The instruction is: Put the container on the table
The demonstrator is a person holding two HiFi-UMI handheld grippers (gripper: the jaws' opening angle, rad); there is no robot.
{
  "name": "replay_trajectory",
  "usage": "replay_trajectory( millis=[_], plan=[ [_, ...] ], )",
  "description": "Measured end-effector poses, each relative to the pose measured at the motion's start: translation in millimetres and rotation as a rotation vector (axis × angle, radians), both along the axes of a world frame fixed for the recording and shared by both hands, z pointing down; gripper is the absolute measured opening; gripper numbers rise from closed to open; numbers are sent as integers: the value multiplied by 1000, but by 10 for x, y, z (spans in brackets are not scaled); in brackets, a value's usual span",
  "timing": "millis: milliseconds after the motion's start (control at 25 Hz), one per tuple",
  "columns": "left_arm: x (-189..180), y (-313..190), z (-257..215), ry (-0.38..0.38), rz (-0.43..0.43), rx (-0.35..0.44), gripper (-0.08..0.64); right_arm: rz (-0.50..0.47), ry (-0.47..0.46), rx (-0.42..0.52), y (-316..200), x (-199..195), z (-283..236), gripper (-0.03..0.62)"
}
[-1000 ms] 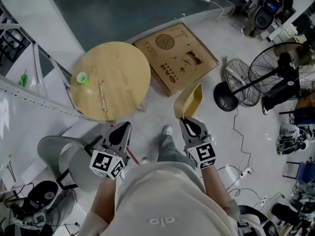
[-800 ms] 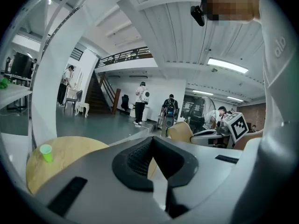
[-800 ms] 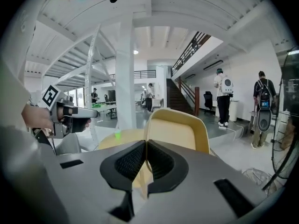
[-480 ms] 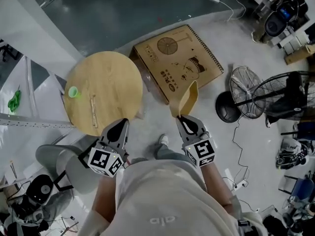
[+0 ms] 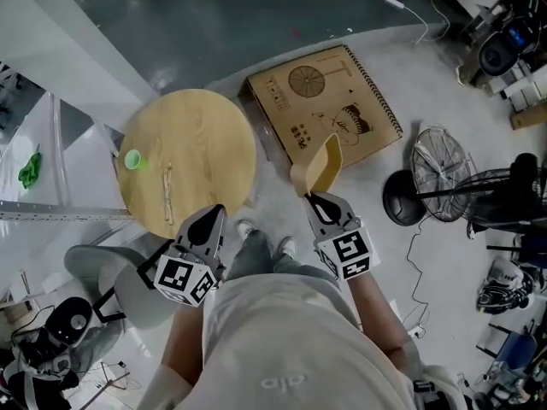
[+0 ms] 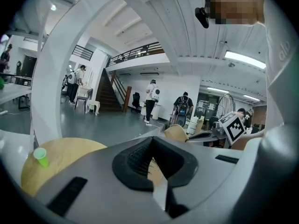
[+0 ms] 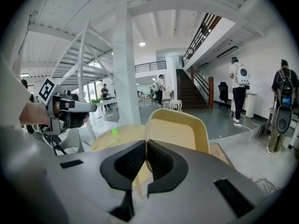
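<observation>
A pale yellow container (image 5: 318,166) hangs over the floor, pinched by its rim in my right gripper (image 5: 320,203), which is shut on it. In the right gripper view the container (image 7: 177,127) rises just beyond the jaws, its open side facing the camera. The round wooden table (image 5: 188,156) stands to the left, with a small green cup (image 5: 132,159) and a pair of chopsticks (image 5: 167,182) on it. My left gripper (image 5: 208,222) is shut and holds nothing, near the table's front edge. In the left gripper view the table (image 6: 60,160) and green cup (image 6: 41,156) lie low on the left.
A flat cardboard box (image 5: 323,101) lies on the floor right of the table. A fan guard (image 5: 443,165) and a standing fan (image 5: 504,199) sit further right. A grey chair (image 5: 111,272) stands at lower left. The person's feet (image 5: 261,237) are between the grippers.
The view has shifted, so the table and box sit slightly further right in frame. The right gripper still carries the container, now a little closer to the table. The left gripper keeps its pose.
</observation>
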State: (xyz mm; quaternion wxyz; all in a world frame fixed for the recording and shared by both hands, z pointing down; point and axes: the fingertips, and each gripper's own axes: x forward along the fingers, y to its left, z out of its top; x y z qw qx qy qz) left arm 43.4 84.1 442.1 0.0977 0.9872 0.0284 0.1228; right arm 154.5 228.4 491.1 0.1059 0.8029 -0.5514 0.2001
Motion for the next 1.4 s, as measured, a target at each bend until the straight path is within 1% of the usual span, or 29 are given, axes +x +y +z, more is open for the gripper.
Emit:
replay_trajectory(
  millis=[160, 280, 520, 720, 840, 960, 1160, 1400],
  plan=[
    [80, -286, 97, -20, -14, 3, 15, -20, -27, -35, -335, 116, 131, 40],
    [115, -587, 123, -22, -35, -11, 15, -42, -45, -53, -653, 184, 200, 40],
    [134, -1181, 158, -10, -83, -36, 15, -112, -23, -124, -1351, 310, 395, 40],
    [39, -1613, 227, -3, -108, -41, 15, -177, 4, -208, -1974, 353, 640, 40],
    [-89, -1832, 306, -14, -146, -47, 15, -231, 21, -252, -2330, 362, 766, 40],
    [-230, -2044, 361, -27, -184, -60, 15, -252, 15, -280, -2629, 378, 885, 40],
    [-438, -2304, 405, -43, -298, -101, 15, -317, 16, -339, -3049, 442, 1114, 40],
    [-656, -2485, 477, -67, -405, -114, 15, -399, 14, -420, -3438, 469, 1463, 40]
  ],
)
